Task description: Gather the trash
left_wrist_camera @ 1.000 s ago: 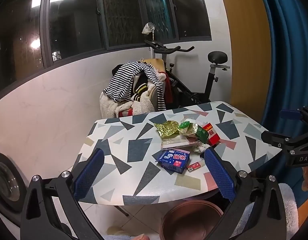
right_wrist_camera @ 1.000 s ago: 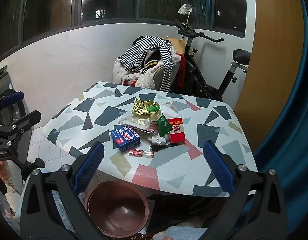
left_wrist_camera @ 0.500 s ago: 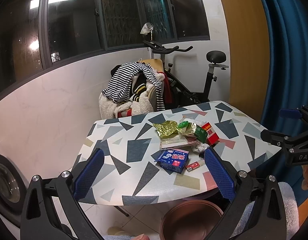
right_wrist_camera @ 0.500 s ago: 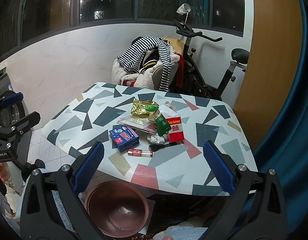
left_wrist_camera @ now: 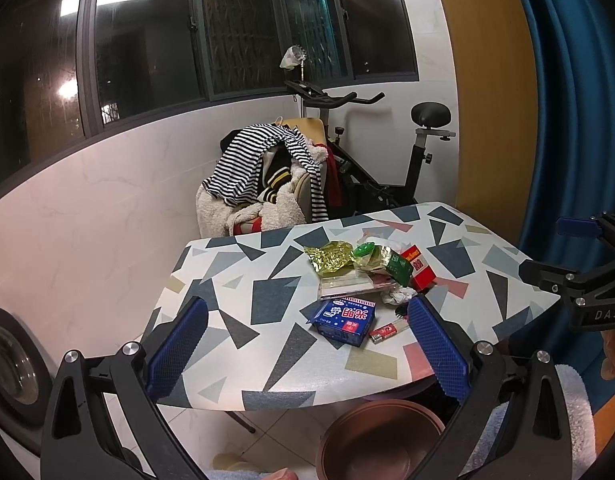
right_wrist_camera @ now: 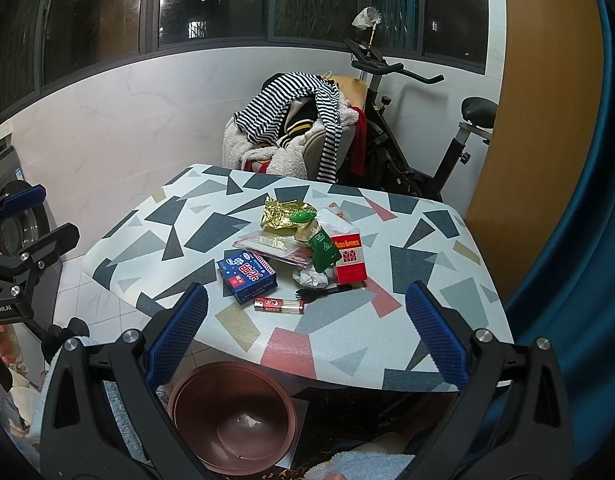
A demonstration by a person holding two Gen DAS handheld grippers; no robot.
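Facing the trash (right_wrist_camera: 295,252) on a table (right_wrist_camera: 419,264), we hold both grippers (left_wrist_camera: 307,344) (right_wrist_camera: 305,336) wide open, empty. Wrappers look light and crinkly; pinch edges.

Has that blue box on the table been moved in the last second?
No. The blue box lies in the same place as before, beside the red lighter on the patterned table; only the cameras drifted slightly.

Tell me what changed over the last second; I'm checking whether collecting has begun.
Almost nothing. Both views drifted slightly, so each hand-held gripper, left and right, shifted a little, jaws open and empty throughout. Nothing was gripped or released. The blue box, red packet and lighter lie unmoved on the table.
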